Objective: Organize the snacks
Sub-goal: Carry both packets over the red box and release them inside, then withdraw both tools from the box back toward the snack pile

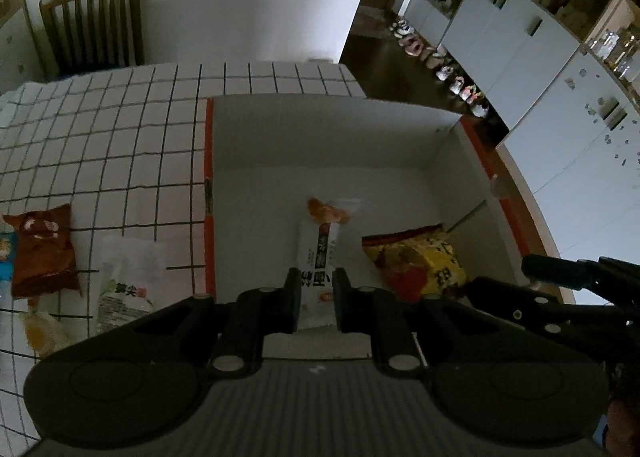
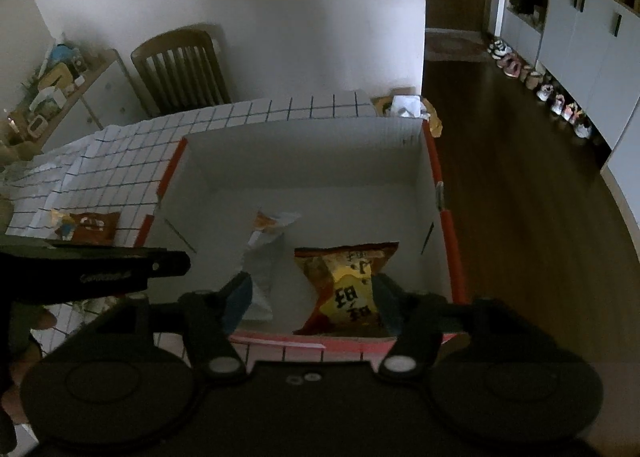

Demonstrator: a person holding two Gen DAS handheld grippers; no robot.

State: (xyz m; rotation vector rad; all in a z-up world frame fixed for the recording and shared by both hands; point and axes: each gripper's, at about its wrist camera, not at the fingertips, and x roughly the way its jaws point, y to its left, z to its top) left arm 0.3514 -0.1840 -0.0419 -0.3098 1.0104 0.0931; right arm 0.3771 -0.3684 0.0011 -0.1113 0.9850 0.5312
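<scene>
Inside the box: white packet clamped in left gripper; right gripper apart over yellow packet.

From my left camera, a white pouch on the counter carries two bold dark characters, the second reading "尖". The white packet in the box bears large Chinese print I cannot make out. On the yellow bag, my right camera shows big black characters, seen upside down; I cannot read them with confidence. Faint lettering runs along the black arm of the other gripper, too blurred to read.
</scene>
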